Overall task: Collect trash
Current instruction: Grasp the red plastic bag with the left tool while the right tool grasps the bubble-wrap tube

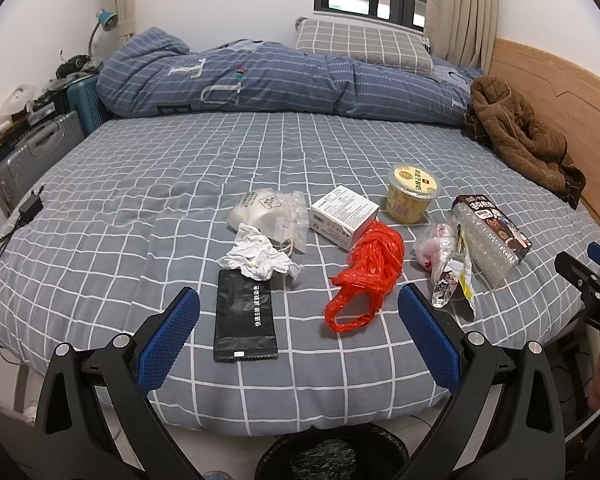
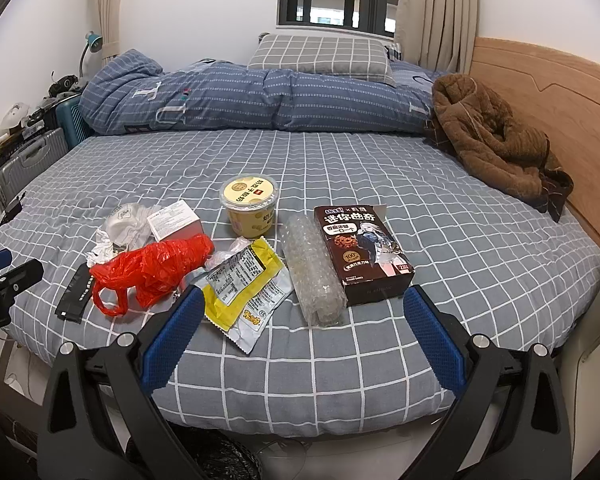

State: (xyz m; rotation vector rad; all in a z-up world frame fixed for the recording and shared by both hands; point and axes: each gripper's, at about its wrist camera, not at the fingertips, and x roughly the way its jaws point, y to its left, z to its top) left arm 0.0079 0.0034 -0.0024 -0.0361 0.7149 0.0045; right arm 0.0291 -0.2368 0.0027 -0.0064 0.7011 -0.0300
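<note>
Both grippers, left gripper (image 1: 299,316) and right gripper (image 2: 303,316), spread wide, grasping nothing. Best to pinch crumpled red plastic bag (image 1: 370,270) mid-bundle, then drop into black-lined bin (image 1: 332,454) below bed edge.

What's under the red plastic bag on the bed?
The red plastic bag lies mostly on the grey checked sheet; its far end leans on the white box. Whatever is beneath its crumpled bulk is hidden.

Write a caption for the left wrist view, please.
Open left tongs hover over bed litter: black sachet, crumpled tissue, red bag.
</note>
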